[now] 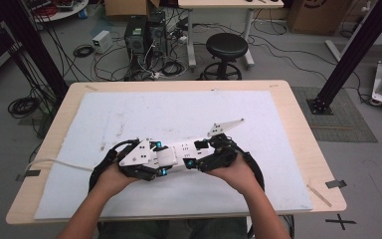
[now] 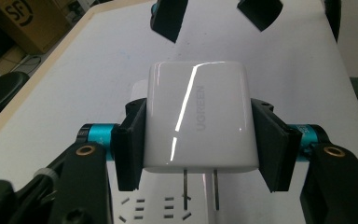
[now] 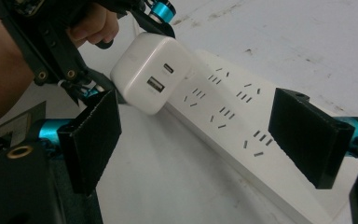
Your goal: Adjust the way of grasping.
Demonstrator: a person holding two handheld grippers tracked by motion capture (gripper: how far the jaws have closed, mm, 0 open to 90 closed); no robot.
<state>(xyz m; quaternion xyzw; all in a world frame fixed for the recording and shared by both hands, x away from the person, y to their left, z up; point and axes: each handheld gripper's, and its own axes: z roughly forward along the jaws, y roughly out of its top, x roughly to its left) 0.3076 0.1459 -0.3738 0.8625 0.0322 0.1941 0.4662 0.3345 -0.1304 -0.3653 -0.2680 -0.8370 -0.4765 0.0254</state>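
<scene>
Left gripper point(image 2: 200, 140): my jaws clamp the glossy white square plastic charger point(image 2: 199, 121) by its sides.
Charger: just above the long white plastic power strip point(image 3: 242, 126), prongs short of its slots.
Right gripper point(image 3: 205, 140): my jaws gape astride the strip, not pressing.
Risk: prongs likely miss; unpinned, the strip could skid.

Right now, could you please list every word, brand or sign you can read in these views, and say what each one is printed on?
"UGREEN": grey letters running along the face of the white charger, which the left claw grips by its sides.
"SF": black letters on the cardboard box on the floor beyond the table's edge; anything after them is cut off.
The small print beside the charger's ports in the right gripper view is too blurred to read.
</scene>
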